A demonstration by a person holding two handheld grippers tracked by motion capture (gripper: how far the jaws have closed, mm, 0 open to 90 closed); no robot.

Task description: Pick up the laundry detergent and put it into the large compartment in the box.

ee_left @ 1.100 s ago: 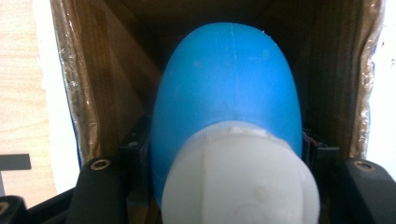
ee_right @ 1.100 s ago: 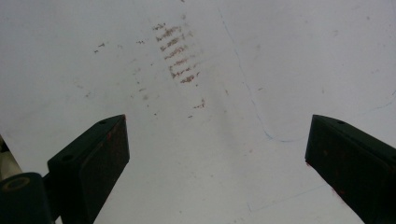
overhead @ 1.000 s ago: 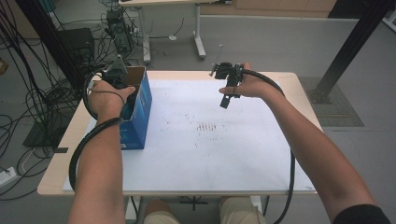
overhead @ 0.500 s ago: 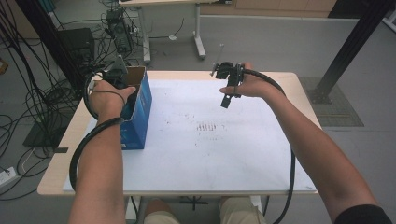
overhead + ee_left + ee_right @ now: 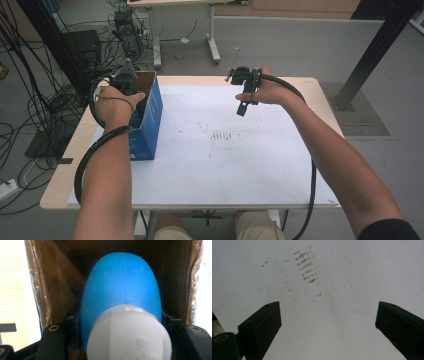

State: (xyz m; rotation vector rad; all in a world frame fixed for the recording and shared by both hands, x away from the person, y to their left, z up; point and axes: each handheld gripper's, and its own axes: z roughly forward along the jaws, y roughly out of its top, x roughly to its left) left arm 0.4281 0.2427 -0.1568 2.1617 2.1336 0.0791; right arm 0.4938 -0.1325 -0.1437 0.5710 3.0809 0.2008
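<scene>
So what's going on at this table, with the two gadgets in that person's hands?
A person sits at a table covered with a white sheet, a two-jaw gripper in each hand. The left gripper reaches into an open blue cardboard box at the table's left edge, its jaws shut on a blue bottle with a white cap, inside the box. The right gripper hangs above the sheet with its jaws wide open and nothing between them.

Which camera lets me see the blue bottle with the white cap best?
The left gripper view: the blue bottle sits close up between the left gripper jaws, inside the cardboard box. In the high view the hand and box hide it. The right gripper view looks at the white table cover.
</scene>
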